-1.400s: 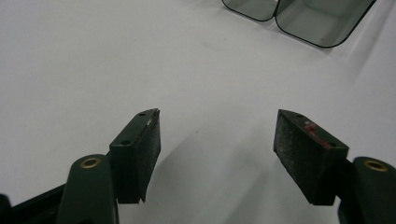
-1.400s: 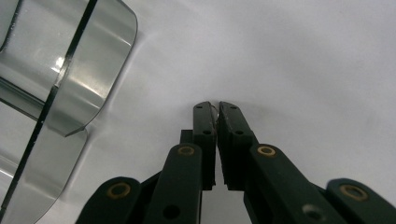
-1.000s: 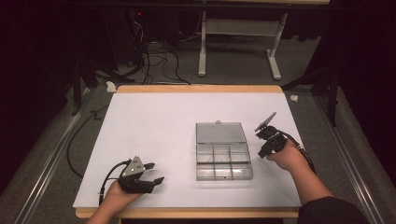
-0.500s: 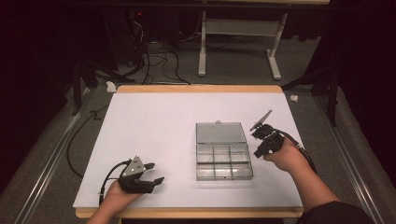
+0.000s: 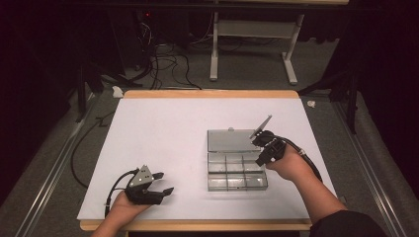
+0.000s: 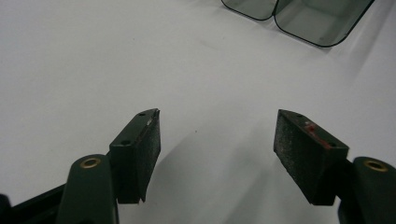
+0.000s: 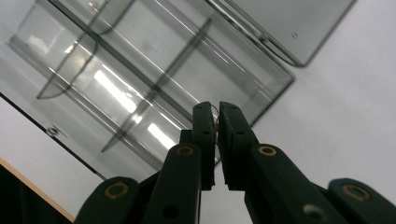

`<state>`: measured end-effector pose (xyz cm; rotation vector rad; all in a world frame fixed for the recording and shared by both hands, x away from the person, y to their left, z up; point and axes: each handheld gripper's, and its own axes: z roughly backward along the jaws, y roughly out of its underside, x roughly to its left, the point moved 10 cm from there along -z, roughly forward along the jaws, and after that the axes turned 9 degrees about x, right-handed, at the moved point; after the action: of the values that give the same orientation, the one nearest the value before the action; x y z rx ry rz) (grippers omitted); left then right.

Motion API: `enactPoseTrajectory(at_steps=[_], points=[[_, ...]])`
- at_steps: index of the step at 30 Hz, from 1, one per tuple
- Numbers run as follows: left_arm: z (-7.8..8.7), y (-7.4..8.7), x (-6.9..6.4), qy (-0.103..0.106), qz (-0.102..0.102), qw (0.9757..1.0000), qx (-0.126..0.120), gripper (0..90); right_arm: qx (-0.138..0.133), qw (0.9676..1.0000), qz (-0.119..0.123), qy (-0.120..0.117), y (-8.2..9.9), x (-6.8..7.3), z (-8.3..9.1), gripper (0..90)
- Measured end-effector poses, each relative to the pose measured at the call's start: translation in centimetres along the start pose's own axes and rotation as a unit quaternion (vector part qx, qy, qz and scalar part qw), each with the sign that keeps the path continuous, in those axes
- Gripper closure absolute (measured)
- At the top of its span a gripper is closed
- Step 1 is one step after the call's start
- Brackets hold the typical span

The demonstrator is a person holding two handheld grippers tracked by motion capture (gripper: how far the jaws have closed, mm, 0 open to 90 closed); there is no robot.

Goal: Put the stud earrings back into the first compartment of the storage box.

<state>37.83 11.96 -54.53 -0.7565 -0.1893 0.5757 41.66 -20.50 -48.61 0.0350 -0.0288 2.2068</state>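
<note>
A clear plastic compartment box lies on the white table, and its lid lies open flat behind it. My right gripper hovers at the box's right edge, near the hinge. In the right gripper view the jaws are almost together over the box, and a tiny wire-like piece seems pinched at their tips. The lid is at the upper right there. My left gripper rests open near the table's front left with nothing between its fingers. A corner of the box appears far ahead of it.
The white table top has a wooden front edge. Cables trail from both grippers. Beyond the table, the dark floor holds a table frame and loose cables.
My right gripper has moved left and a little up, from beside the box to its right edge. The left gripper has stayed still.
</note>
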Motion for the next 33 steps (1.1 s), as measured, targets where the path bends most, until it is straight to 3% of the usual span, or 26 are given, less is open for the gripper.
enactPoseTrajectory(at_steps=[10, 14, 19, 29, 33], points=[[0.1, 0.0, 0.0, 0.000, 0.000, 1.0000, -0.004, 32.4, -0.001, 0.9994, 0.034, -0.003, -1.8, 2.2, -0.2, 85.9], [0.0, 0.0, 0.0, 0.000, -0.001, 1.0000, -0.003, 32.4, 0.001, 0.9994, 0.034, -0.008, -2.7, 3.4, -0.3, 85.9], [0.0, 0.0, 0.0, 0.003, 0.001, 1.0000, -0.002, 32.4, -0.003, 0.9987, 0.051, -0.008, -3.5, 4.0, -0.4, 85.9], [0.1, 0.0, 0.0, 0.004, 0.002, 1.0000, -0.007, 32.4, -0.012, 0.9939, 0.107, -0.022, -7.0, 7.6, -1.3, 85.9], [0.1, 0.0, 0.0, 0.005, 0.000, 1.0000, -0.006, 32.4, -0.001, 0.9942, 0.105, -0.025, -8.0, 8.5, -2.3, 85.9]])
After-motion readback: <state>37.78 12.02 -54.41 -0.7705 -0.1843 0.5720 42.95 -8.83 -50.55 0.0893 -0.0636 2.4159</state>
